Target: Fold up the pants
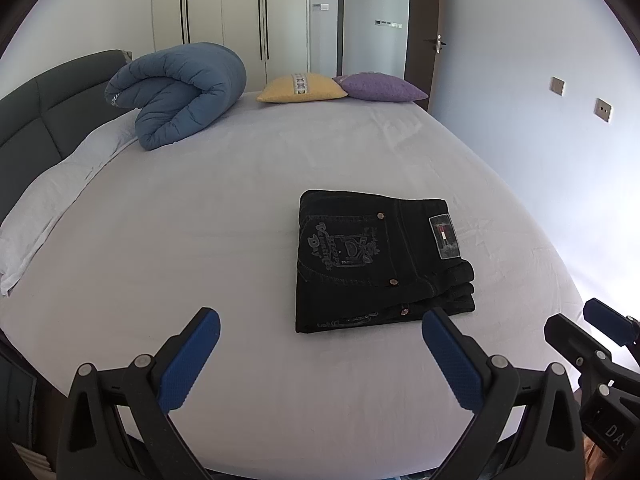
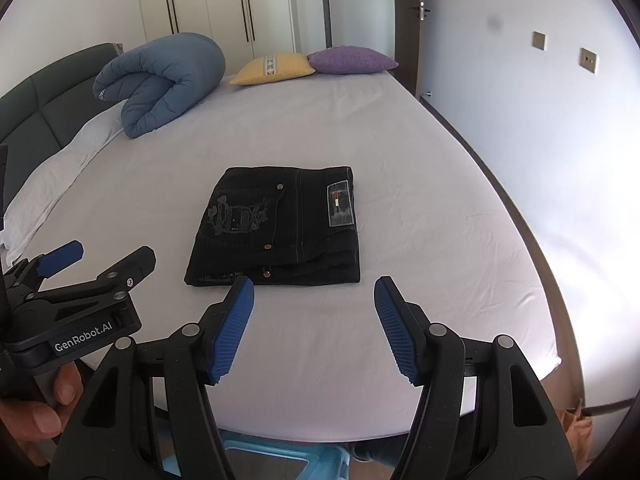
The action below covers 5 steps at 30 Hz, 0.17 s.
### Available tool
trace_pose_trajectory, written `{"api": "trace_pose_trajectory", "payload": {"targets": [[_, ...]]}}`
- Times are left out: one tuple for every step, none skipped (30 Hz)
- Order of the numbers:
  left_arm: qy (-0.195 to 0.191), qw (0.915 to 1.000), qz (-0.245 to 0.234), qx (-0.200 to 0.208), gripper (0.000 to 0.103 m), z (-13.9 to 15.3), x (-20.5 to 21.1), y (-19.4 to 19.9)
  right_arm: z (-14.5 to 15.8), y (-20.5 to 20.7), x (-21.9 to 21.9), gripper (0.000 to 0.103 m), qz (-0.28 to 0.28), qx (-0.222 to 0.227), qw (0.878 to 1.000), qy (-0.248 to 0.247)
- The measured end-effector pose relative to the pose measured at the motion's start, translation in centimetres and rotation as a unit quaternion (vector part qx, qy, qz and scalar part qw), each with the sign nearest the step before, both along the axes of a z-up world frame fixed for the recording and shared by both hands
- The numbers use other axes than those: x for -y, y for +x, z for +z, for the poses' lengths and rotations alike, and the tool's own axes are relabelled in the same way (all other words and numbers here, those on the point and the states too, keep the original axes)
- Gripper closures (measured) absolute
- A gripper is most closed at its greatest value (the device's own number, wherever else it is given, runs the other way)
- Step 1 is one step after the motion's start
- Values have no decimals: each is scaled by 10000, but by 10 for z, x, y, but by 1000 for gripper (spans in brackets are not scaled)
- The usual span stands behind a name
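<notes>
Jaws of both the left gripper [image 1: 320, 354] and right gripper [image 2: 314, 320] spread wide and empty, the folded black pants [image 2: 280, 226] lying on the bed [image 2: 400, 152] just ahead, nearer the right gripper.

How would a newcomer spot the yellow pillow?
Start at the bed and look to its far edge by the wardrobe. The yellow pillow lies between the rolled blue duvet and a purple pillow; only it has a patterned centre stripe.

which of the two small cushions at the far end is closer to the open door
The purple cushion; it lies right of the yellow cushion, nearest the doorway.
</notes>
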<state>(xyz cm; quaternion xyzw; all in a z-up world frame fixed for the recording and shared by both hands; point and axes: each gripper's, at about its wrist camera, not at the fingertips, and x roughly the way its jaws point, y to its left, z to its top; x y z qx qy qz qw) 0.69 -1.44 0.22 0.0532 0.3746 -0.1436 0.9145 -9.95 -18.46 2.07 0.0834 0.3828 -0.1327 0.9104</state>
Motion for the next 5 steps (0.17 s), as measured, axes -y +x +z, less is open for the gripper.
{"api": "trace_pose_trajectory", "payload": {"targets": [[0, 10000, 11, -11, 0, -1, 0, 1, 0, 0, 0, 42, -4, 0, 10000, -10], [7, 10000, 20, -20, 0, -1, 0, 1, 0, 1, 1, 42, -4, -5, 10000, -12], [15, 10000, 25, -10, 0, -1, 0, 1, -1, 1, 1, 42, -6, -10, 10000, -11], [34, 10000, 32, 22, 0, -1, 0, 0, -1, 1, 2, 42, -9, -13, 10000, -4], [61, 10000, 24, 31, 0, -1, 1, 1, -2, 2, 3, 42, -14, -15, 10000, 4]]}}
